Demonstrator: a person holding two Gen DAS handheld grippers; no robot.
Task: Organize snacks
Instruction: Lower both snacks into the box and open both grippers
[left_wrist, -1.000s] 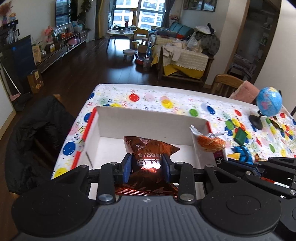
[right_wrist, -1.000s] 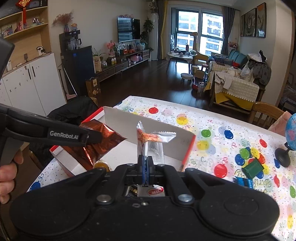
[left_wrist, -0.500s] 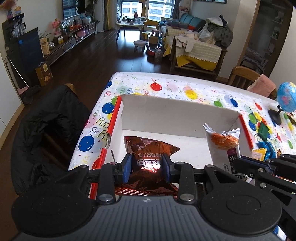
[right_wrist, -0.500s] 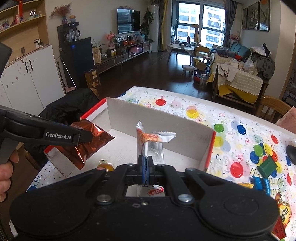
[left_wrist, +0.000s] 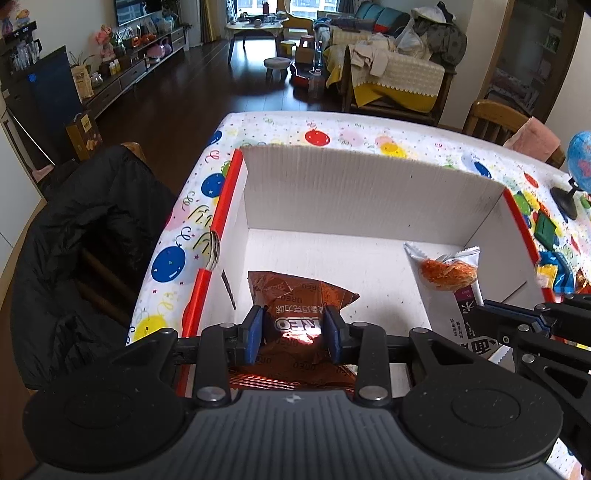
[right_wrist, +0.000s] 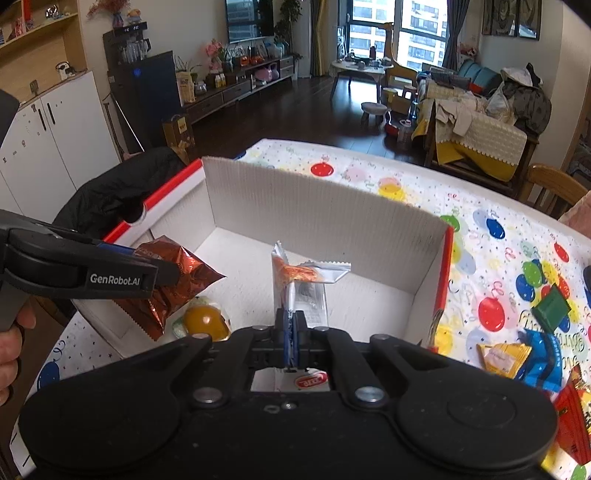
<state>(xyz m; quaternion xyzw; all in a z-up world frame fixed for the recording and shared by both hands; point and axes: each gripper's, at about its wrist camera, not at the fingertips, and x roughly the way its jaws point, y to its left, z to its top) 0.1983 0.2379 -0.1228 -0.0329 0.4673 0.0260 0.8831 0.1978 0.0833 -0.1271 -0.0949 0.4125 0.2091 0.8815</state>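
Observation:
A white cardboard box with red edges stands on the balloon-print table. My left gripper is shut on a brown foil Oreo bag, held over the box's near left part; the same bag shows at the left of the right wrist view under the left gripper. My right gripper is shut on a thin white snack packet with an orange picture, held upright over the box. In the left wrist view this packet hangs at the right, gripped by the right gripper.
A round yellow-orange snack lies on the box floor near its front. Loose snack packs and a green block lie on the table to the right. A globe stands far right. A chair with a black jacket is left of the table.
Both grippers have sunk and moved forward over the box with their snacks still held. The box now looks larger and closer in both views.

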